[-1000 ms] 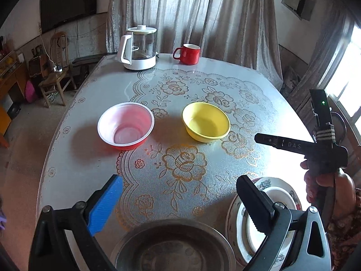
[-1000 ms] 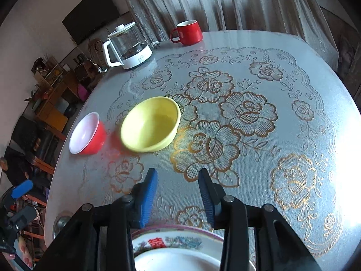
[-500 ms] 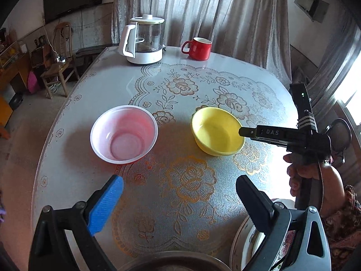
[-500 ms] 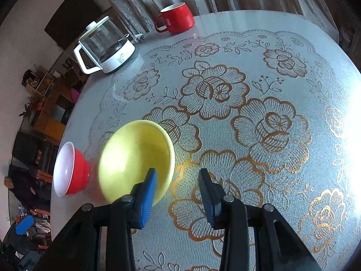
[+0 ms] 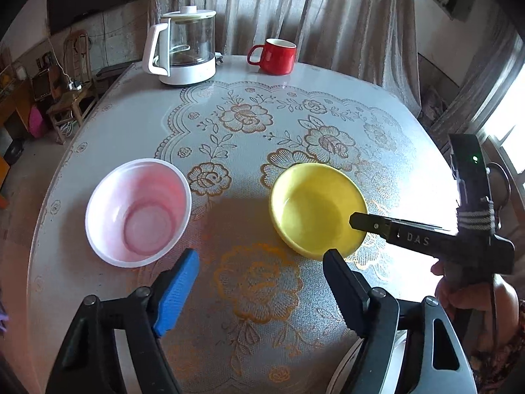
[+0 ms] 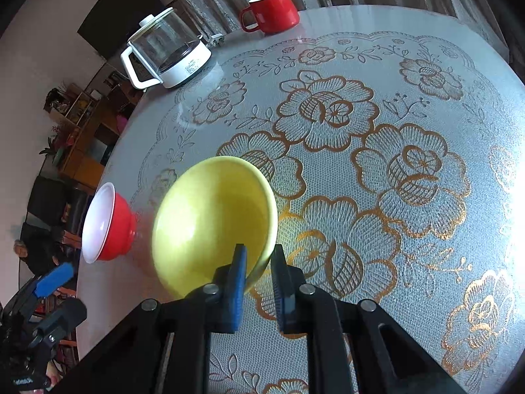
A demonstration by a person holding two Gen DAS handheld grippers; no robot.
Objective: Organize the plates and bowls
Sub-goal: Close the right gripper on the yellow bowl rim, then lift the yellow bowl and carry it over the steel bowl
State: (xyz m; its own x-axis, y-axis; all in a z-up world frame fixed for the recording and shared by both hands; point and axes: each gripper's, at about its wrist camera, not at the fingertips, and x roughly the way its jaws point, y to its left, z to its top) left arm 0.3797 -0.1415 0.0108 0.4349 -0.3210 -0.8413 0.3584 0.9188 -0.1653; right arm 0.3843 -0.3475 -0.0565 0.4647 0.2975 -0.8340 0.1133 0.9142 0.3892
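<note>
A yellow bowl (image 5: 311, 207) (image 6: 210, 220) sits upright on the lace-patterned table (image 5: 249, 138). My right gripper (image 6: 259, 262) is shut on its near rim, one pad inside the bowl and one outside; in the left wrist view it is the black right gripper (image 5: 359, 223) reaching over that rim. A red bowl with a white inside (image 5: 137, 210) (image 6: 108, 226) stands to the left of the yellow one, apart from it. My left gripper (image 5: 259, 282) hovers over bare cloth just short of both bowls. Its jaws are closing with nothing between them.
A glass kettle on a white base (image 5: 183, 52) and a red mug (image 5: 274, 55) stand at the table's far edge before a curtain. A white plate's rim (image 5: 341, 374) peeks in at the bottom right. A wooden chair (image 5: 72, 98) stands off the table's left side.
Both grippers moved forward and down toward the bowls. The right jaws closed onto the yellow bowl's rim. The left jaws narrowed. The steel bowl slid out of the left view.
</note>
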